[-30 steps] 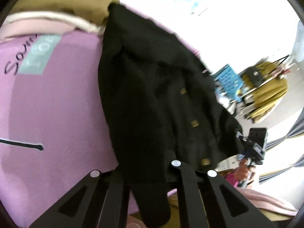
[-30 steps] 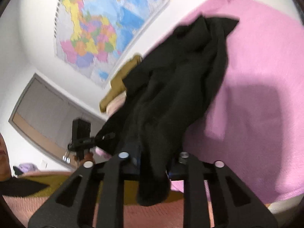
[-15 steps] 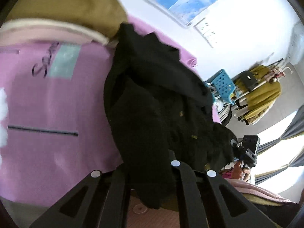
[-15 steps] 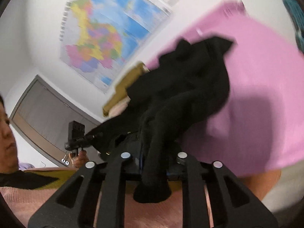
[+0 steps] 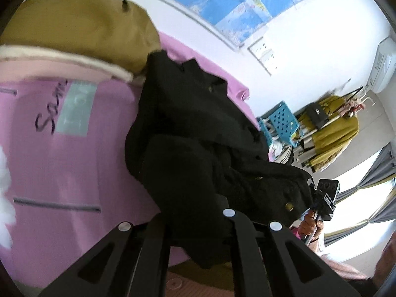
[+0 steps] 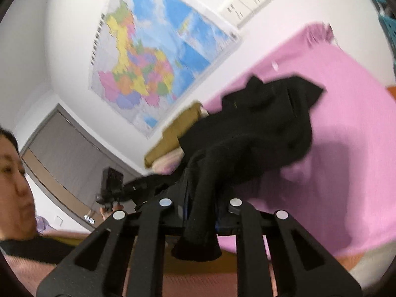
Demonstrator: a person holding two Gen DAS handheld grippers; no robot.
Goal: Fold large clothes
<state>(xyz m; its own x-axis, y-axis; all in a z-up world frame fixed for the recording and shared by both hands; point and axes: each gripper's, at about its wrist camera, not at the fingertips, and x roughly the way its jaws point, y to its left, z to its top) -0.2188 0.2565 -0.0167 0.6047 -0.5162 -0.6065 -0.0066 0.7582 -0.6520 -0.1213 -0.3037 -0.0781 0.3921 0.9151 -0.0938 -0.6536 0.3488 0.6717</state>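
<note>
Both sets of fingers are grasping the black coat (image 5: 198, 153): left gripper (image 5: 195, 225) clenched tight on it, right gripper (image 6: 200, 205) squeezing in on another bunch. Coat sags beyond the fingers onto the pink bed (image 5: 61, 163), tan jacket (image 5: 79, 37) past that.

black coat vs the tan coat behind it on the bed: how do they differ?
The black coat is lifted at its near edge, pinched by both grippers, left and right; the tan coat lies untouched. The black coat is crumpled and draped loosely; the tan coat sits as a compact mound on a pink-and-cream pile. The black coat shows brass buttons; the tan coat shows none. Both lie on the pink bedspread.
</note>
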